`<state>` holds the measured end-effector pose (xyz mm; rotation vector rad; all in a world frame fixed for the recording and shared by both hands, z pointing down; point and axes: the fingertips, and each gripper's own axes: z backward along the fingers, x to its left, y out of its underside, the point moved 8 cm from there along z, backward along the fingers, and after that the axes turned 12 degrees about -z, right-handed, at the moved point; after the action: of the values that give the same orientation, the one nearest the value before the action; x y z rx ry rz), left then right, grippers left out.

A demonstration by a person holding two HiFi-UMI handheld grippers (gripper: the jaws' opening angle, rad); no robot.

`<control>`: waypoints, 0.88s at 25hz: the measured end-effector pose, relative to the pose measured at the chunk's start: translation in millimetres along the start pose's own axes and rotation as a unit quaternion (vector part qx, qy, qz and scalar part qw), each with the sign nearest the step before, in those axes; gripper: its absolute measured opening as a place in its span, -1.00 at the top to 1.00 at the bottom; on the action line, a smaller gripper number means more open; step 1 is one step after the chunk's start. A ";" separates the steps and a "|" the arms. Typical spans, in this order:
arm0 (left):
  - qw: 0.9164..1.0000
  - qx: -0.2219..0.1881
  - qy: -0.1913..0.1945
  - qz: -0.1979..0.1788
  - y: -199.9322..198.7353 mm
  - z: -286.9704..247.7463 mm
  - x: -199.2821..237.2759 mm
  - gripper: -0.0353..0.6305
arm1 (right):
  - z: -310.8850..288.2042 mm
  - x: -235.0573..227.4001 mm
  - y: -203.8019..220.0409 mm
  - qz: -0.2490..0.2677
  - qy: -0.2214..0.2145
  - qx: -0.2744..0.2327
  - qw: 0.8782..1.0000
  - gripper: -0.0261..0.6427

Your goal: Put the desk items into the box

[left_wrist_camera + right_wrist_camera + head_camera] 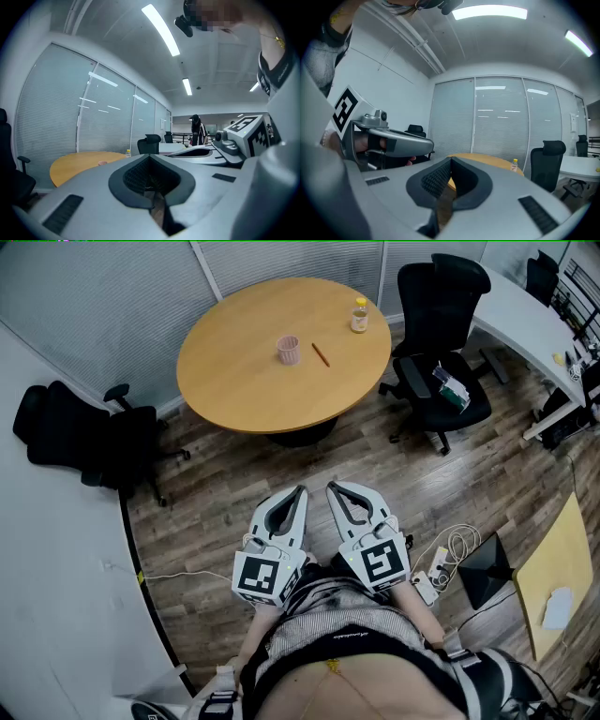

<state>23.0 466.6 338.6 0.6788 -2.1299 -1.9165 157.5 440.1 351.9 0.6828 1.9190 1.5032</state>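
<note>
1. Wood-plank flooring (216,512) runs through an office space closed off by glass partitions with shut blinds (103,296).
2. A round wooden table (244,390) stands ahead of the person, well apart from both grippers.
3. Three desk items sit on the tabletop. A pink cup (288,350) stands upright near the middle. A thin reddish-brown pencil (321,354) lies just to its right, not touching it. A small bottle with a yellow cap (360,316) stands near the far right edge.
4. One black office chair (84,437) stands left of the table. A second black chair (441,352) stands at the right, with a small green-and-white packet (452,388) on its seat.
5. The left gripper (300,491) is held close to the person's torso and points roughly level. Its jaws meet at the tips with nothing between them.
6. The right gripper (331,487) is just beside it. Its jaws are also closed together and empty. The two grippers' tips lean toward each other without touching.
7. A white power strip with a coiled cable (441,563) lies on the floor to the person's right.
</note>
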 end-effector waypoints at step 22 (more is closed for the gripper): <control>1.000 0.007 -0.014 0.024 1.2 -25.0 -36.4 0.90 | 6.9 -38.4 5.4 0.066 -0.052 0.009 0.996 0.85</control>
<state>65.6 461.2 349.0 0.6023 -2.1585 -1.8993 189.1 418.6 361.4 0.8929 1.8430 1.4993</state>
